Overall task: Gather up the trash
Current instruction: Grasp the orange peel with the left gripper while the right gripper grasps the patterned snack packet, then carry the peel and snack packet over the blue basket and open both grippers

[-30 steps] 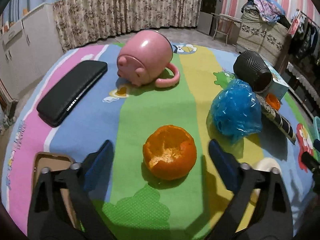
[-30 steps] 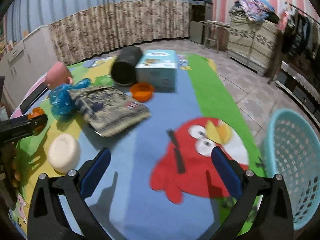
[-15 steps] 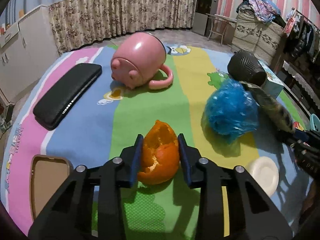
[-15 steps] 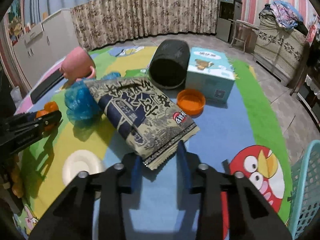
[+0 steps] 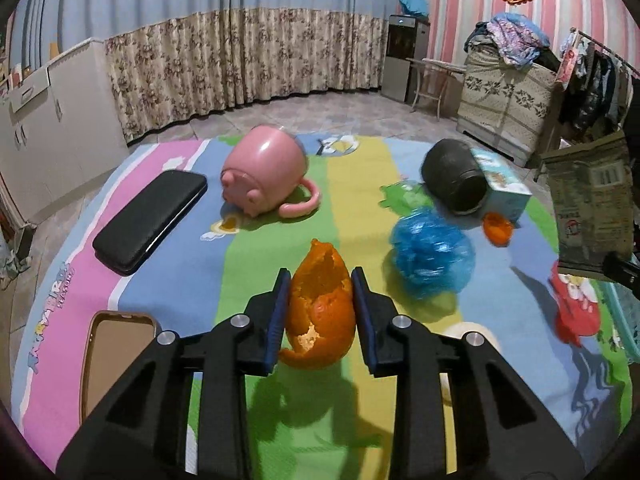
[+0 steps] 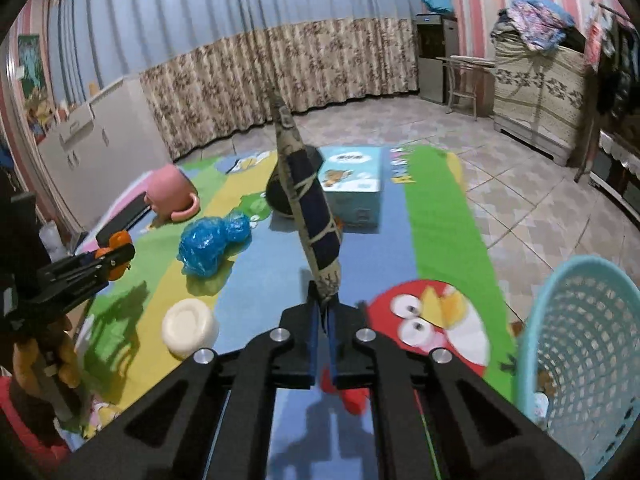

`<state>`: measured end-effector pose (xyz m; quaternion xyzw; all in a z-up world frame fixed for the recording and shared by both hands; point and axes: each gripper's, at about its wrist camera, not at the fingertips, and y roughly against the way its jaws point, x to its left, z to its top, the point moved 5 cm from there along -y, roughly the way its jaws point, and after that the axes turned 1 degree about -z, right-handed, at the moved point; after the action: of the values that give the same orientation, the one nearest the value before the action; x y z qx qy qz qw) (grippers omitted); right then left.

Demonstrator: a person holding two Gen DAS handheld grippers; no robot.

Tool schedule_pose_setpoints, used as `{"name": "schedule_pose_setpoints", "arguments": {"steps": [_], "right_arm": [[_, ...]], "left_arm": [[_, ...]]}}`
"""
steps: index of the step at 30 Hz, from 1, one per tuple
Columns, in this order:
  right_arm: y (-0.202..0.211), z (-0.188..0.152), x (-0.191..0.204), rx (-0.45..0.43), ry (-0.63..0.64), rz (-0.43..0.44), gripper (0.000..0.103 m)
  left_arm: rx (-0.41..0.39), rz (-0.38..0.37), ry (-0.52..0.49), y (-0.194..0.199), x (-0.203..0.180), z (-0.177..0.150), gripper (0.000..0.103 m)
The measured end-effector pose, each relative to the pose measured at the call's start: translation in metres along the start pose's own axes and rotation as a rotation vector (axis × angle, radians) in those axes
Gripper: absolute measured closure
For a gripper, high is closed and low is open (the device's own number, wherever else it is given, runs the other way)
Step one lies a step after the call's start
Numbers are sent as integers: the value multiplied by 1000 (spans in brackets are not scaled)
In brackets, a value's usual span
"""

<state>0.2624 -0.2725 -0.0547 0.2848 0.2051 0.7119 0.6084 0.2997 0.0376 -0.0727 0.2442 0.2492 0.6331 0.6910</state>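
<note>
Between your left gripper fingers sits the orange peel, pinched on both sides and lifted off the cartoon mat. Ahead-right of that claw lies the crumpled blue plastic bag; ahead-left, the tipped pink pig mug. Your right gripper is clamped on the snack wrapper, which stands up from its tips. Right of it, the teal mesh basket.
</note>
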Motion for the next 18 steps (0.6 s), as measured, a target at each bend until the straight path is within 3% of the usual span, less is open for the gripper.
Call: {"name": "schedule_pose_setpoints", "arguments": {"steps": [4, 18], "right_arm": [[32, -8, -29, -38, -81, -22, 99], [105, -43, -142, -133, -267, -267, 99]], "left_arm": [[-34, -4, -36, 17, -20, 4, 73], [-80, -104, -73, 34, -115, 18, 73]]}}
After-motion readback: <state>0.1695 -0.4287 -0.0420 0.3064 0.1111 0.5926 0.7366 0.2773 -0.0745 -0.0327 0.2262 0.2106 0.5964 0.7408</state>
